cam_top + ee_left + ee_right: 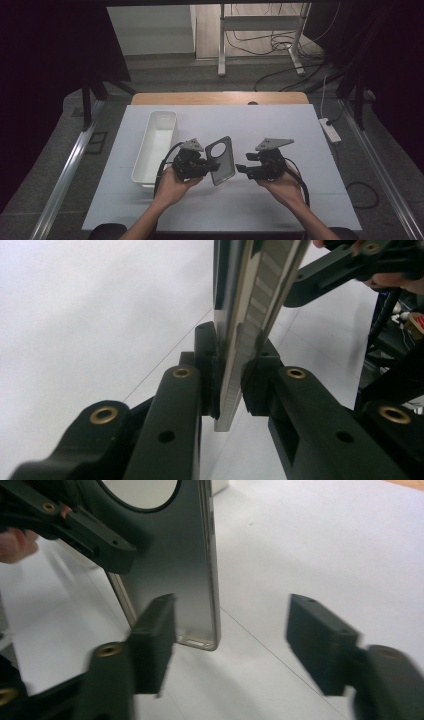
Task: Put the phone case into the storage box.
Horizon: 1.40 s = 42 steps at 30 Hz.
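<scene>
- The left gripper (202,167) has its jaws pressed on both faces of a grey phone case (220,160), near one long edge.
- The right gripper (243,169) stands with its jaws well apart and nothing between them, just beside the case's other side.
- The case is held above the white table (280,130), between the two grippers, nearly on edge.
- Its long axis runs away from the person, with the round camera hole (218,148) at the far end.
- A white tray (156,142) lies to the left.
</scene>
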Tool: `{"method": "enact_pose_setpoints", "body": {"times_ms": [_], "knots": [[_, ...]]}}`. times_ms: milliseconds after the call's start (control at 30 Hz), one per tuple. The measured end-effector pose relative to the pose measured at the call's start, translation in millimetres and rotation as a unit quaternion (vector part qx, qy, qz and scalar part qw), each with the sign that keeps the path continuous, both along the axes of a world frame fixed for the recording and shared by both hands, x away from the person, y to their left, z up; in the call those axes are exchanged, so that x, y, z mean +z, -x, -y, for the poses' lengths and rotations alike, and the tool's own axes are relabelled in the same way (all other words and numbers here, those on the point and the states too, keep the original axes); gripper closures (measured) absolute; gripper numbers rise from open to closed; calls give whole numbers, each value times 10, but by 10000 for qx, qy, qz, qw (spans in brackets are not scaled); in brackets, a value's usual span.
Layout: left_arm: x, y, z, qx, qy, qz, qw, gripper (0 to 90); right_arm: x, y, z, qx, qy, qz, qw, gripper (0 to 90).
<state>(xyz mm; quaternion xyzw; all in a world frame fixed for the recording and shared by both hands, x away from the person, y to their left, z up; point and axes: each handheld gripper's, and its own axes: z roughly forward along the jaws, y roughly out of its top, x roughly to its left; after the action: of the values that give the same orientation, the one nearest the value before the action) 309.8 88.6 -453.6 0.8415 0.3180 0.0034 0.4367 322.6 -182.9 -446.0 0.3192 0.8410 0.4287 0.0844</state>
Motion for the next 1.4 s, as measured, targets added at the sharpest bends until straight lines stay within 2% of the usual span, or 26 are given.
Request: {"method": "enact_pose_setpoints", "body": {"times_ms": [100,133,200,267,500,733,900,967,1100,1233,1267,1300,1400], "knots": [[15,-3,-23,-46,40,8,10000,797,4,-11,12,-12,-120,-122,9999,197],[15,-3,-23,-46,40,8,10000,797,4,-11,12,-12,-120,-122,9999,197],[25,-6,-42,-111,65,14,9999,797,-4,-11,6,19,-22,-131,9999,109],[36,-5,-56,-184,58,17,9998,796,-17,-3,1,62,29,-133,9999,72],[70,13,-59,-367,93,59,9993,796,-10,21,-10,286,-24,-134,9995,44],[105,43,-32,-559,196,121,9982,796,-31,38,-48,472,76,-116,9988,71],[128,65,-4,-715,243,173,9970,796,-47,56,-85,714,104,-64,9974,134],[134,75,12,-777,272,180,9964,796,-56,61,-104,864,70,-120,9962,170],[146,93,40,-910,323,182,9952,796,-78,69,-138,1019,169,-141,9945,240],[146,111,72,-978,344,185,9944,795,-80,77,-168,1246,71,-141,9921,467],[146,111,72,-978,344,185,9944,795,-80,77,-168,1246,71,-141,9921,467],[138,106,72,-1001,348,169,9942,795,-79,72,-165,1339,16,-176,9908,555],[105,80,34,-870,376,151,9954,794,-72,71,-146,1505,10,-206,9884,678]]}}
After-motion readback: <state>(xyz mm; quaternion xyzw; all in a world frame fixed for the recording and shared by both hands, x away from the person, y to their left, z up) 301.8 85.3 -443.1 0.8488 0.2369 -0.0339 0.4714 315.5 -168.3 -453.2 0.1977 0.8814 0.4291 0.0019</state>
